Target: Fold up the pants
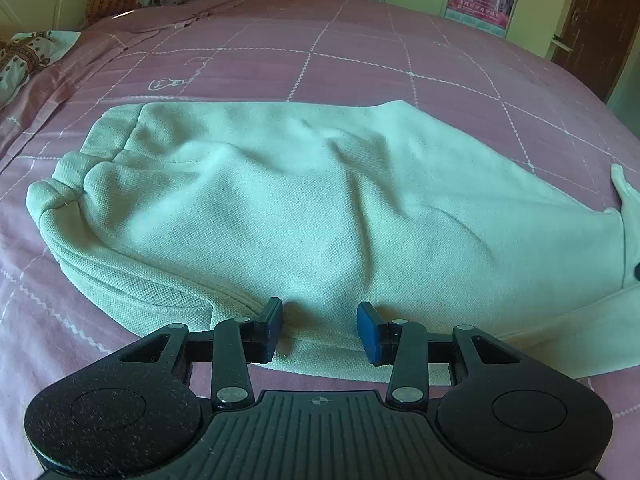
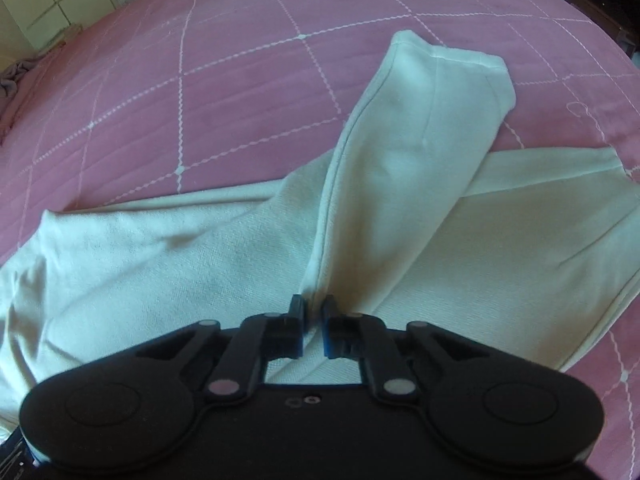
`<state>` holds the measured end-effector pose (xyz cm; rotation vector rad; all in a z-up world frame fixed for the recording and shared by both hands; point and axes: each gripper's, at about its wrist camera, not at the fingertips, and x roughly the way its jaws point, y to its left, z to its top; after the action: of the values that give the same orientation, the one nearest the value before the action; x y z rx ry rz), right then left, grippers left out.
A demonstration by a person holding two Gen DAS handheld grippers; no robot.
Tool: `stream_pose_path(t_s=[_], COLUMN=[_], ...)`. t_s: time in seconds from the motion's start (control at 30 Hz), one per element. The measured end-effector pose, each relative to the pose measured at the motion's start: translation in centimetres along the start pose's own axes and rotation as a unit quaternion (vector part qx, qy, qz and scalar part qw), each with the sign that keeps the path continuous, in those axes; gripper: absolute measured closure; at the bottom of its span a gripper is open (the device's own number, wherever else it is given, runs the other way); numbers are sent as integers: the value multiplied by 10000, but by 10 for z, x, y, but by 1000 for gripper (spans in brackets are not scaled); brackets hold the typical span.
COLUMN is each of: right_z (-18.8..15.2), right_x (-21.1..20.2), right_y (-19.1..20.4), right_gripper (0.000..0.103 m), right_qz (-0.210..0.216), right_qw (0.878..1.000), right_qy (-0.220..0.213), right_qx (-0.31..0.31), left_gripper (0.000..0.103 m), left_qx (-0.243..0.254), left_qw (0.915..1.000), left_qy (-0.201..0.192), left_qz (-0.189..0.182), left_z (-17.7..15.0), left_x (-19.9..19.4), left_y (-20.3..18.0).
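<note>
pants [image 1: 320, 208] lie on pink bed [image 1: 360, 68]. left view: waistband end, left gripper [image 1: 320, 330] jaws spread over the near edge. right view only: crossed leg [image 2: 420, 140], right gripper [image 2: 314, 328] pinching its fold.

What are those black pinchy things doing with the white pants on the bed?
A person is folding white pants on a pink bedspread, with a gripper in each hand. The right gripper has its jaws nearly shut on a fold of the cloth, where one pant leg lies bent across the rest. The left gripper hovers at the near edge with its jaws open, holding nothing.
</note>
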<state>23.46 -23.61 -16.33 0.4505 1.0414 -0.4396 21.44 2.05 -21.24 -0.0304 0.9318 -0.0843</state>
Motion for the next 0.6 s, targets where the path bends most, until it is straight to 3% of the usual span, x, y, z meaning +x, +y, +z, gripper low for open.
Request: stream_pose_path(t_s=[0.13, 0.2, 0.23, 0.3, 0.37, 0.5, 0.57, 0.6], right_z=[-32, -53, -62, -67, -61, -29, -10, -3], right_x=[-40, -28, -17, -14, -22, -33, -21, -13], right_y=[-39, -58, -65, -72, -68, -57, -53, -47], right_gripper=[97, 97, 103, 103, 83, 66, 42, 42], right_qz=[527, 404, 277, 325, 337, 128, -47, -212], right_qw=[9978, 9980, 9982, 9978, 9984, 9987, 9987, 9980], right_qy=[-247, -9, 127, 74, -62, -496, -496, -528], right_qx=[331, 476, 521, 570, 453, -15, -140, -285], left_gripper=[62, 62, 62, 62, 62, 62, 61, 61], left_qx=[54, 123, 155, 166, 138, -109, 22, 79], left_qw=[10000, 9999, 9999, 9998, 9998, 9999, 9999, 9999], left_qy=[-47, -49, -40, -21, -15, -132, -109, -89], left_qz=[-14, 38, 66, 96, 114, -23, -46, -48], left_z=[-1, -1, -1, 1, 3, 9, 10, 9], left_x=[3, 4, 4, 3, -2, -15, -14, -13], left_y=[1, -1, -2, -4, -5, -16, -30, -36])
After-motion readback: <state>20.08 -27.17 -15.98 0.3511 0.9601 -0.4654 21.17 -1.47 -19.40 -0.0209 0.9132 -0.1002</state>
